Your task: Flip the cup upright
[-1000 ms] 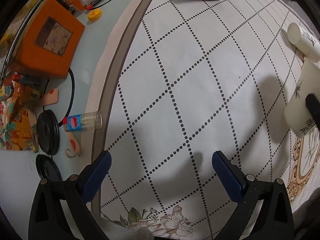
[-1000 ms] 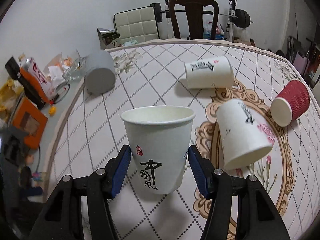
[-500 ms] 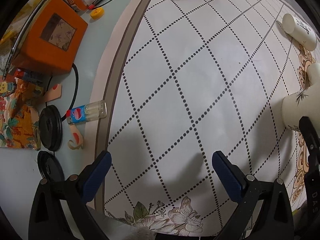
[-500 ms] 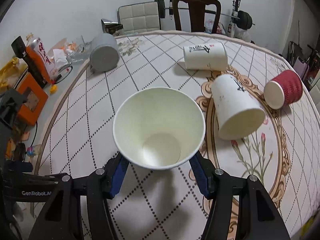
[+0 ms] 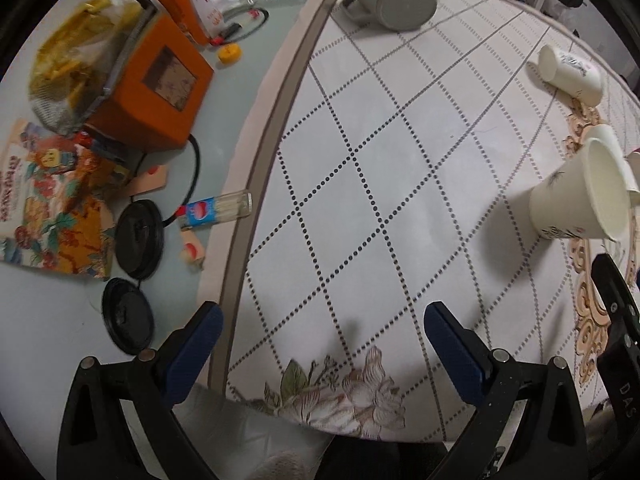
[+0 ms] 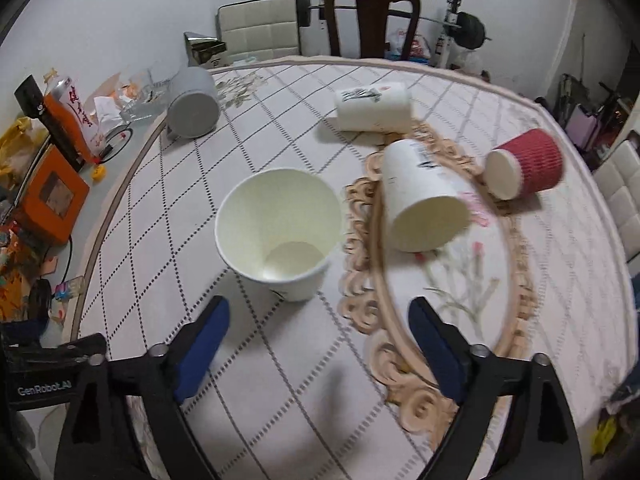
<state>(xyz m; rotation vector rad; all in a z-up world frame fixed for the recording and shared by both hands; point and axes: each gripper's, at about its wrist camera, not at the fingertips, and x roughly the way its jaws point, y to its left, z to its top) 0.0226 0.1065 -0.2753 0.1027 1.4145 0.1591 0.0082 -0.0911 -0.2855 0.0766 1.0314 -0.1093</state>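
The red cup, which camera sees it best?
The right wrist view. There the red cup lies on its side on the table, whole and plain. In the left wrist view I cannot find it.

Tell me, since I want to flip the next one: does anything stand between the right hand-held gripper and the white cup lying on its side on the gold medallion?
Nothing visible does. The right hand-held gripper is open, and only bare tablecloth lies before the tipped white cup. The upright cup stands to the left, off that line.
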